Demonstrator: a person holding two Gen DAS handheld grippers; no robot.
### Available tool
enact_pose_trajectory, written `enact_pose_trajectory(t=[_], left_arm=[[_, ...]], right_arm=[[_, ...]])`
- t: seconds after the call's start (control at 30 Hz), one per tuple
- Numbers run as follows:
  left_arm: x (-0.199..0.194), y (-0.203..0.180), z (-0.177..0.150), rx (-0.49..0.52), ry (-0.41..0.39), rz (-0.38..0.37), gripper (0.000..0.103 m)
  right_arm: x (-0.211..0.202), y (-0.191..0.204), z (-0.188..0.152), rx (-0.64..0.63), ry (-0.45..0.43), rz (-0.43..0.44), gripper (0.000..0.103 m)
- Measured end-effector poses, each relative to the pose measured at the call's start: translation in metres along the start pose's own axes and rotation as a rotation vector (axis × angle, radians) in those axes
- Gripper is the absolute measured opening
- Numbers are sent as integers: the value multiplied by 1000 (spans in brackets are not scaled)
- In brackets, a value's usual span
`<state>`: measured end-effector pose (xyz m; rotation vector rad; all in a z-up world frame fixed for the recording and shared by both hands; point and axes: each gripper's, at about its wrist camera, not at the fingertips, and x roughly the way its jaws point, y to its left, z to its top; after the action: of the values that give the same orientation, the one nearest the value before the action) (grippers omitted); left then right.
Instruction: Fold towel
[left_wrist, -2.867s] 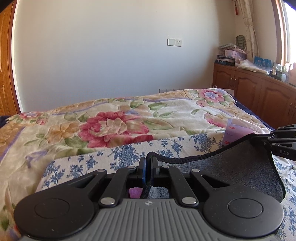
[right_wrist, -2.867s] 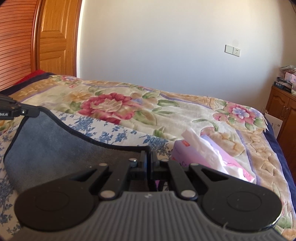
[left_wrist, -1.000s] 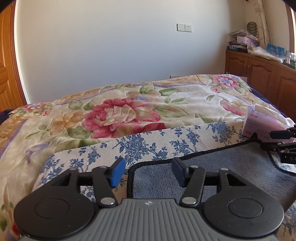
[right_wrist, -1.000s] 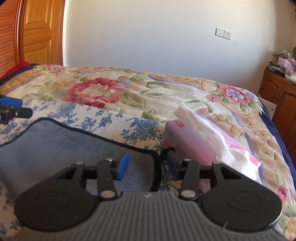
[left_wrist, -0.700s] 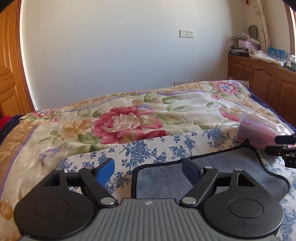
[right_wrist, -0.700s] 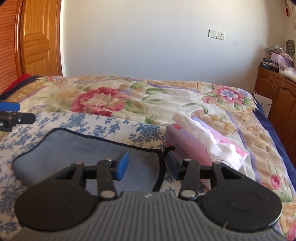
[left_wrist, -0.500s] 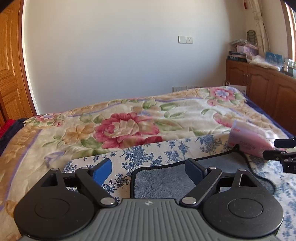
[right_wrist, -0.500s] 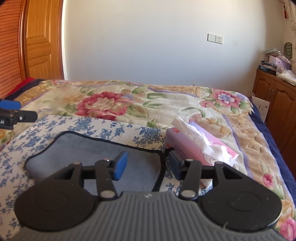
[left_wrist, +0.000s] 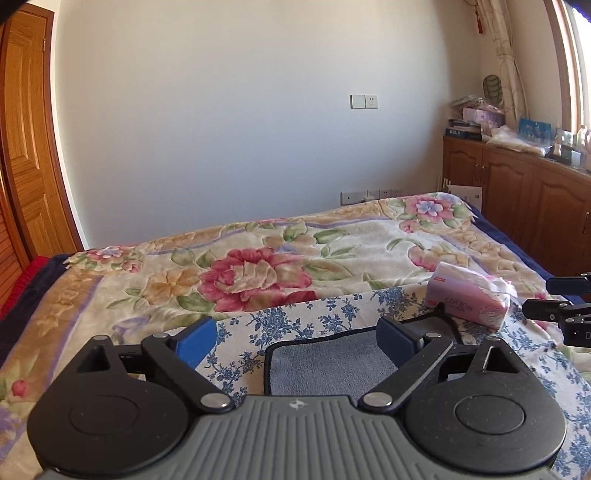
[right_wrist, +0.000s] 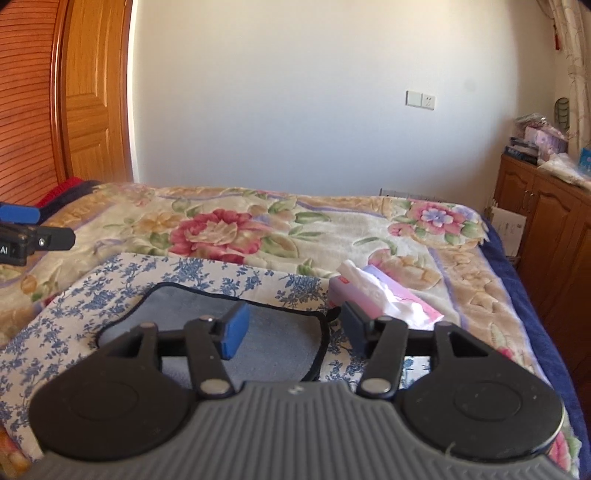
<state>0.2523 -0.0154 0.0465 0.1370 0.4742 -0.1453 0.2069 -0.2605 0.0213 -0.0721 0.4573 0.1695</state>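
**Figure: Both grippers open above the laid-down towel**

At this moment I held the left gripper (left_wrist: 297, 341) with its jaws spread wide and nothing between them; its blue pads (left_wrist: 195, 341) stood clear of the cloth. The right gripper (right_wrist: 291, 328) was likewise parted and empty. The grey towel (right_wrist: 273, 345), edged in black, lay flat on a blue-flowered cloth (right_wrist: 122, 284) spread over the floral bedspread (right_wrist: 236, 229). From how it lay, I judged it to be doubled over already, its far edge running straight across both views. I kept each gripper low and behind the near edge of the towel, one toward either end, which I read as the stance for taking up corners for a further fold. A pink tissue pack (left_wrist: 467, 302) sat just beside the towel's far right corner, near enough that a sweep of the right gripper could have nudged it. In the left view the tips of the other gripper showed at the right margin, apart from the towel. Whether the towel's layers lay square I could not tell.
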Motion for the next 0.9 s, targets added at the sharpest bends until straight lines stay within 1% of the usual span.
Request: enact_pose_trajectory(t=[0.03,0.1,0.17,0.43,0.47,0.5,0.53,0.9], left_arm=[[-5,-1,1,2,-1,2,96],[-14,-1,1,0,-6,7,99],[-22,-3,0,0,-10,11,100],[-53,-9,-3,19,-14,3,102],[-57,-10,-4,25,-16,3,102],[-61,-11,-4,30,-19,3,103],[-64,-12,-4,33,-21,2,103],[-101,-20,-16,45,-21,-26,103]], right_arm=[[-4,0,0,2,-2,3,67],[-14,1,-2,0,-7,-3,78],[-23,1,-4,7,-12,-7,86],[-51,0,-11,24,-18,-14,92],[-55,0,-12,26,-21,-17,95],[-58,1,-12,27,-26,-20,100],[-61,1,-12,26,-35,-24,102],[-85,6,-14,35,-57,-23,103]])
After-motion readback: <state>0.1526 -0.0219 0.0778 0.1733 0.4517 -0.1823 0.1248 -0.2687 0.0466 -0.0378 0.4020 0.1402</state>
